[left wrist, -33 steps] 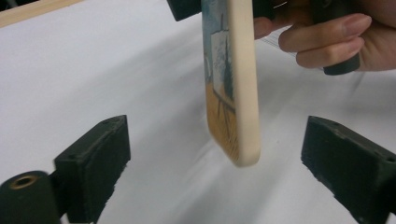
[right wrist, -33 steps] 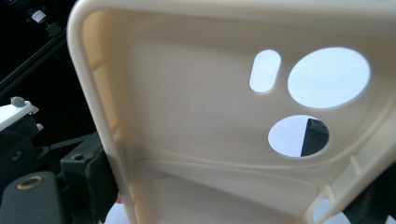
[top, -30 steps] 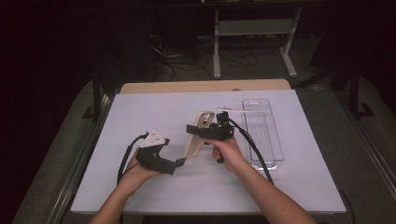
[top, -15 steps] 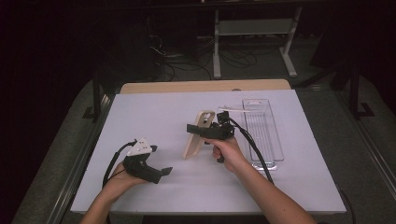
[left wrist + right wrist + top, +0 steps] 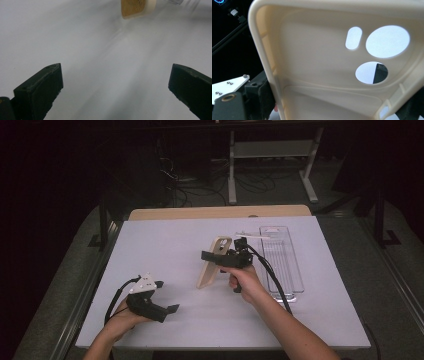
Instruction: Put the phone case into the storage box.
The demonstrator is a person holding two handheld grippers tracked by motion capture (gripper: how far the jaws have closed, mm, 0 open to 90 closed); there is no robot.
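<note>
Down at the near left of the tabletop [image 5: 150,240] the left claw [image 5: 172,309] sits low in the person's hand, its jaws spread wide with nothing between them. From its own camera the cream phone case [image 5: 138,8] shows far ahead, cut off at the top edge, so little of it can be made out. Toward the middle, the right claw [image 5: 212,256] is clamped on the case's upper part, holding it tilted with its lower end on the tabletop (the camera cutouts show clearly from inside). The jaws themselves are mostly hidden behind the case. Just right lies a clear tray [image 5: 295,270], its contents hard to tell
</note>
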